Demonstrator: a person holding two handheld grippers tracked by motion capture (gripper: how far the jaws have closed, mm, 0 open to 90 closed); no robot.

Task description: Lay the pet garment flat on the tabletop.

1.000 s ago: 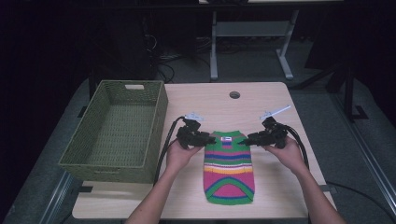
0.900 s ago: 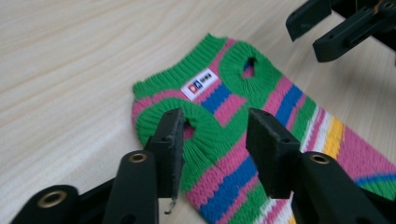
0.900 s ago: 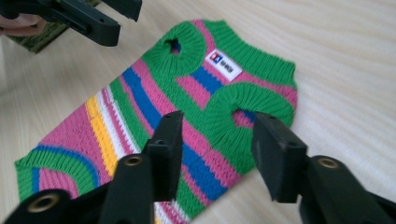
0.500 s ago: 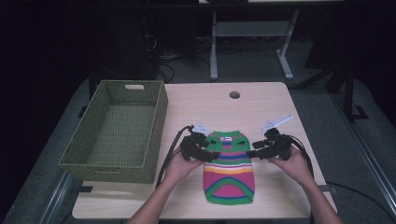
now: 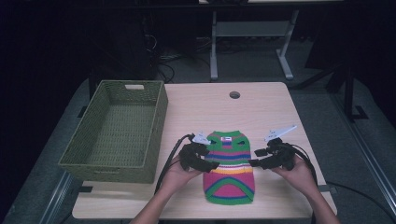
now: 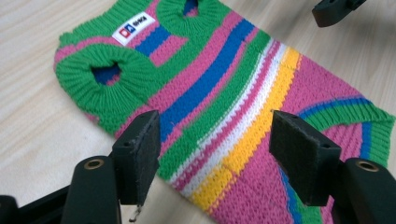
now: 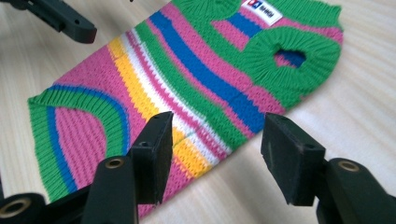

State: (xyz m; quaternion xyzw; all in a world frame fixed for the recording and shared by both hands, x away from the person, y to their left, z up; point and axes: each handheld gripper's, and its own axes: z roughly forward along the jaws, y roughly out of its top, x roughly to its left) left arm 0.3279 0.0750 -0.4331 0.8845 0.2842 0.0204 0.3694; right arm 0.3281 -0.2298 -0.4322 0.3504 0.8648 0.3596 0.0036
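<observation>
Striped knit dog sweater [image 5: 229,165] lies flat on the desk [image 5: 261,107], right of the green wicker basket [image 5: 116,130]. Left gripper [image 5: 212,164] and right gripper [image 5: 253,163] flank its midsection; both pairs of jaws have just been opening and now stand spread, nothing pinched. Looks like mid-fold repositioning. Next: close on both side edges evenly, then fold.

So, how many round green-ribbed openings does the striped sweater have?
2 on the striped sweater, both at its labelled end: one opening near the left gripper, the other opening at the top edge, cut off by the frame. The underside may hide more.
</observation>
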